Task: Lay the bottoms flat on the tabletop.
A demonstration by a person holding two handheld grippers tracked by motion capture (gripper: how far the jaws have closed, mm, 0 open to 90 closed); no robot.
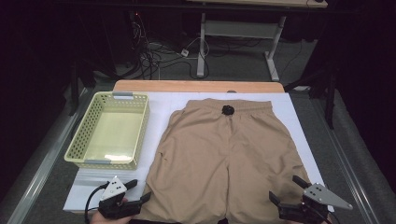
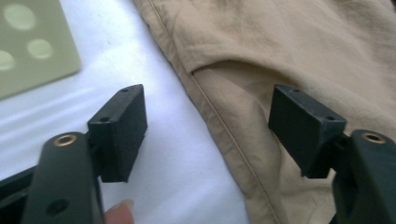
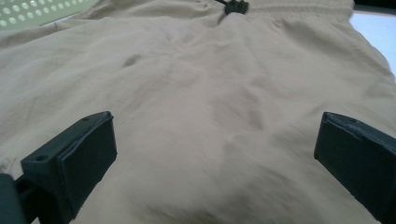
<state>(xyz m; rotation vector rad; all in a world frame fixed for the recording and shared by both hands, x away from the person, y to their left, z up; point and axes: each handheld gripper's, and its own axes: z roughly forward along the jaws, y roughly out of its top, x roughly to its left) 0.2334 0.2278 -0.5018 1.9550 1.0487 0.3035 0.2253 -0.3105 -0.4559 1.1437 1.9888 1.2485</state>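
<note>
A pair of tan shorts lies flat on the white table cover, waistband at the far side with a black drawstring knot. My left gripper is open at the near left, by the outer edge of the left leg. In the left gripper view one jaw hangs over the white cover and the other over the shorts, with the side seam between them and nothing gripped. My right gripper stands wide open over the right leg's near end. In the right gripper view the shorts spread out ahead, up to the drawstring knot.
A pale green perforated basket stands empty on the table's left, beside the shorts, and also appears as the basket in the left gripper view. The table's wooden far edge shows beyond the cover. Behind it are a desk frame and floor cables.
</note>
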